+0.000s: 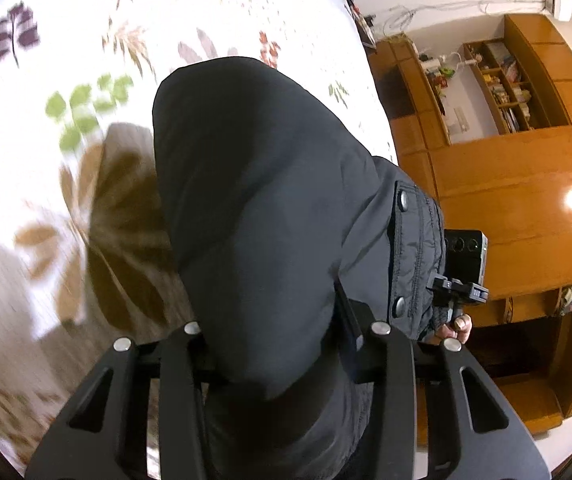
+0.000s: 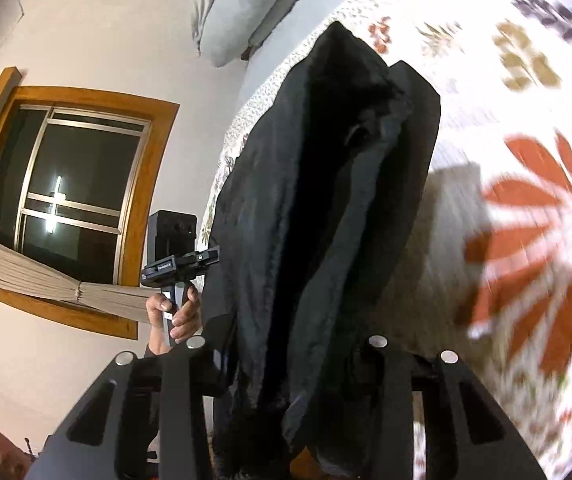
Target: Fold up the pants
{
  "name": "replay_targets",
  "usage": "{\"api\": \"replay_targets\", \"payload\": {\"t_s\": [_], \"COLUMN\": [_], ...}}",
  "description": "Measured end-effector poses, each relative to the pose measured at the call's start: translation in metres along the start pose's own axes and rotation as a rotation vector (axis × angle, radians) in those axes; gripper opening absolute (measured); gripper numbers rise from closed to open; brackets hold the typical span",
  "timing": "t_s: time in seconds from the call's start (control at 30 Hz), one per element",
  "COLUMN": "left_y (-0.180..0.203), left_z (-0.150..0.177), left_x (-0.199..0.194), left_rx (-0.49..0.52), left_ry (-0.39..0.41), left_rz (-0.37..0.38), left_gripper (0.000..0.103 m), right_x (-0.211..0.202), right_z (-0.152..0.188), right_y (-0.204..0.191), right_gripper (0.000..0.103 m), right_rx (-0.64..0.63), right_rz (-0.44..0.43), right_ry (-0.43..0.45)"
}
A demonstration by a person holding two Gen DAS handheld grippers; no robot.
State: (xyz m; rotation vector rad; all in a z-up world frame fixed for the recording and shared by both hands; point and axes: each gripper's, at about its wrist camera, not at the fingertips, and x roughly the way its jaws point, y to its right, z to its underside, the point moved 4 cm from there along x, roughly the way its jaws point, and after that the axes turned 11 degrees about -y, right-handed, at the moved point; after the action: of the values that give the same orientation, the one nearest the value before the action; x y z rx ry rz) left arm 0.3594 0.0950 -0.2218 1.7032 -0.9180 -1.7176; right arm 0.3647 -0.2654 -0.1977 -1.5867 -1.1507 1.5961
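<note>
Two fisheye views, one from each handheld gripper, both above a bed.

Left wrist view: dark pants (image 1: 262,200) filling the centre, bunched in a smooth rounded mass from 12 o'clock down to 6 o'clock, lifted off a white bedspread (image 1: 66,40) printed with leaves. Left gripper (image 1: 282,340) at 6 o'clock, its black fingers (image 1: 390,356) on either side of the cloth, jaws clamped on the pants. At 3 o'clock, seen only here: a quilted dark sleeve (image 1: 418,248) with snap buttons, a hand (image 1: 456,328) gripping the other tool, and beyond it an orange-brown wooden wall unit (image 1: 526,184) with cluttered shelves.

Right wrist view: the same pants (image 2: 318,208) hanging in long vertical folds, the opening of the garment showing dark at 12 o'clock. Right gripper (image 2: 286,356) at 6 o'clock, cloth running down between its fingers (image 2: 382,364), jaws closed on the pants. Seen only here: at 9 o'clock a wood-framed window (image 2: 78,184), dark outside, with a folded blind along its sill; at 11 o'clock a pale grey pillow (image 2: 242,4); at 8 o'clock a hand (image 2: 174,312) around the handle of the other tool. Bedspread (image 2: 534,208) at 3 o'clock, blurred, with a large red leaf.

In both views, cloth gripped near the fingertips, the rest draped forward and away from the jaws, above the bedspread.
</note>
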Motion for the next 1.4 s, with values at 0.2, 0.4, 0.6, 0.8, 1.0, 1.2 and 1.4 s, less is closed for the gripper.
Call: {"api": "replay_targets", "payload": {"t_s": [0.2, 0.4, 0.6, 0.8, 1.0, 1.2, 1.4], "left_y": [-0.026, -0.073, -0.117, -0.116, -0.091, -0.087, -0.111], "left_z": [-0.065, -0.117, -0.136, -0.129, -0.103, -0.074, -0.056], "left_x": [-0.032, -0.044, -0.041, -0.043, -0.096, -0.079, -0.066], "left_rx": [-0.039, -0.095, -0.138, -0.120, -0.069, -0.024, -0.078], "left_ry": [0.040, 0.057, 0.062, 0.091, 0.279, 0.181, 0.179], "left_rz": [-0.022, -0.042, -0.041, -0.060, -0.108, -0.334, -0.353], "left_gripper": [0.039, 0.040, 0.048, 0.070, 0.090, 0.090, 0.097], "right_x": [0.020, 0.051, 0.081, 0.082, 0.037, 0.025, 0.053], "right_z": [-0.080, -0.150, -0.186, -0.191, -0.183, -0.149, -0.138], "right_y": [-0.003, 0.016, 0.057, 0.080, 0.072, 0.051, 0.064], "right_gripper": [0.040, 0.040, 0.040, 0.068, 0.081, 0.081, 0.082], "right_rx": [-0.017, -0.008, 0.035, 0.061, 0.093, 0.035, 0.043], "right_rz": [0.018, 0.042, 0.071, 0.099, 0.082, 0.209, 0.433], "right_ry": [0.001, -0.022, -0.050, -0.070, 0.068, 0.081, 0.058]}}
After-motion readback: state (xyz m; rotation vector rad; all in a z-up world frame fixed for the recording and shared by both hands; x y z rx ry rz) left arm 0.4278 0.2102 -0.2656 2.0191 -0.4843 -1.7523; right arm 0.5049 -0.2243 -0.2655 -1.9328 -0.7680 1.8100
